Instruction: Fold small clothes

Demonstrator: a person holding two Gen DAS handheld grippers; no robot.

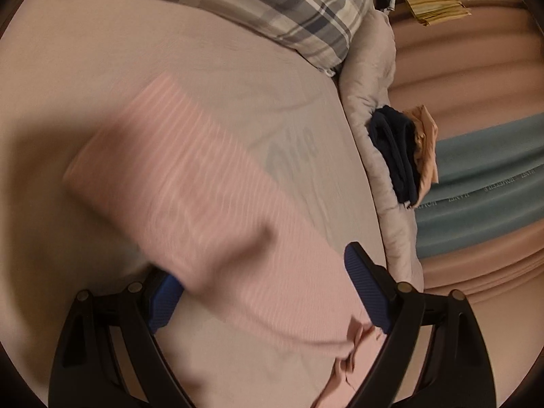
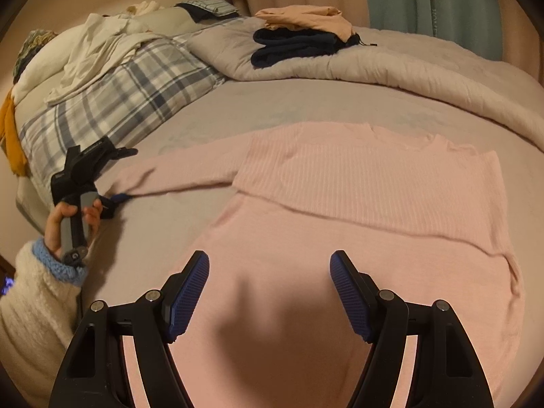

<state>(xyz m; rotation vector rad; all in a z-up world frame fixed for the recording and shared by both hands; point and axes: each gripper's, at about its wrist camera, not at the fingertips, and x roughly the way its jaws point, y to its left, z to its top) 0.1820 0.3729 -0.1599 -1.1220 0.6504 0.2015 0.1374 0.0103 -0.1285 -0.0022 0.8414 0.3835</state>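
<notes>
On the bed (image 2: 238,102), pink ribbed sweater (image 2: 357,187) lies half-folded under the right hand-held gripper (image 2: 268,292), wide open, empty.

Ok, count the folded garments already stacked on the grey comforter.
2. A navy garment lies folded on the grey comforter, and a peach garment sits on its far edge, partly overlapping it. More could be hidden beneath them.

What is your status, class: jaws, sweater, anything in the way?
Left gripper open at the sleeve end. Right gripper open over the pink sweater. One sleeve folded across, the other stretched out. Nothing in the way.
</notes>
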